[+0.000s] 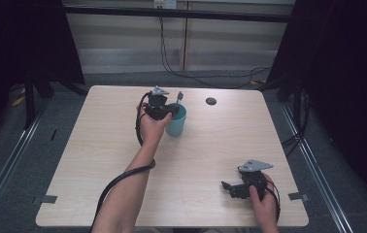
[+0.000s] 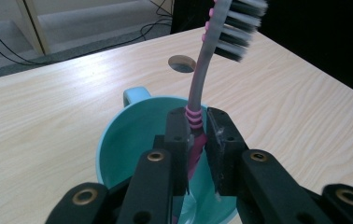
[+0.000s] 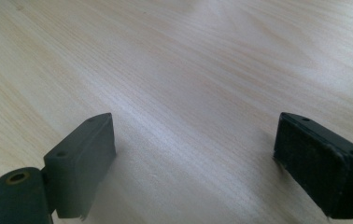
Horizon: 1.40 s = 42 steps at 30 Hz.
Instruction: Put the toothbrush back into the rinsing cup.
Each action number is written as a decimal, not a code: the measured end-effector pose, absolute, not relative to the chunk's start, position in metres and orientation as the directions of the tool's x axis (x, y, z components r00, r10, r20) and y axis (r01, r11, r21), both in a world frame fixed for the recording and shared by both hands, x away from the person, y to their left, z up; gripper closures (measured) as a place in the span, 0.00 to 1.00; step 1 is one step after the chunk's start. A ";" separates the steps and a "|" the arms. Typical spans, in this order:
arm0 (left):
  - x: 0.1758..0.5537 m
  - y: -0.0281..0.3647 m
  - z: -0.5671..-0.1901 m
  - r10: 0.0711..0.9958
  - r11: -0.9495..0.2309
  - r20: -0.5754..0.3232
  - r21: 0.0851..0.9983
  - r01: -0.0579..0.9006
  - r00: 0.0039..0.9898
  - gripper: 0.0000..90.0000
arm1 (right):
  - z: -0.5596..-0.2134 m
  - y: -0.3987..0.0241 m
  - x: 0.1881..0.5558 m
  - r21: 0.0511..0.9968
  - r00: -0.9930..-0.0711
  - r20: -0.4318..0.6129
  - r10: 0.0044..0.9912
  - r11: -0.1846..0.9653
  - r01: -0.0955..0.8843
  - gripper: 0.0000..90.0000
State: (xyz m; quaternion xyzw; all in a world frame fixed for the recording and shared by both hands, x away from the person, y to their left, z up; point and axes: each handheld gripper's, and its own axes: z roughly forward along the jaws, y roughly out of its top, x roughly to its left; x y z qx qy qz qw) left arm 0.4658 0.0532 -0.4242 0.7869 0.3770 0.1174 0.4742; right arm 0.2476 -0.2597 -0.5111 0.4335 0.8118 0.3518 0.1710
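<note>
High view: left gripper [image 1: 172, 110] sits over a teal mug [image 1: 176, 122] near the table's [image 1: 99, 145] far edge, toothbrush [image 1: 179, 96] sticking up; right gripper [image 1: 227, 187] rests near the front right corner.
Left gripper view: jaws pinch the toothbrush's pink-ringed handle [image 2: 194, 140] – its lower end inside the mug [image 2: 118, 140], bristles up.
Right gripper view: jaws spread wide over bare tabletop [image 3: 188, 93] – nothing between.

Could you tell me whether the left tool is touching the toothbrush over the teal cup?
Touching: in the left gripper view, the left tool has both jaws pressed against the toothbrush handle.
</note>
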 end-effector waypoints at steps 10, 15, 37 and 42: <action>0.465 0.050 -0.427 0.700 -0.277 -0.169 0.832 0.482 0.694 0.85 | -0.511 -0.260 0.248 0.720 -0.565 0.026 0.824 0.377 0.583 0.13; 0.465 0.049 -0.428 0.702 -0.272 -0.170 0.833 0.481 0.691 0.81 | -0.511 -0.259 0.247 0.718 -0.565 0.029 0.824 0.376 0.586 0.13; 0.455 0.064 -0.416 0.717 -0.274 -0.148 0.839 0.471 0.681 0.53 | -0.511 -0.260 0.248 0.719 -0.568 0.027 0.822 0.379 0.582 0.13; 0.453 0.068 -0.412 0.719 -0.274 -0.146 0.839 0.470 0.679 0.48 | -0.511 -0.260 0.247 0.718 -0.567 0.029 0.823 0.377 0.585 0.13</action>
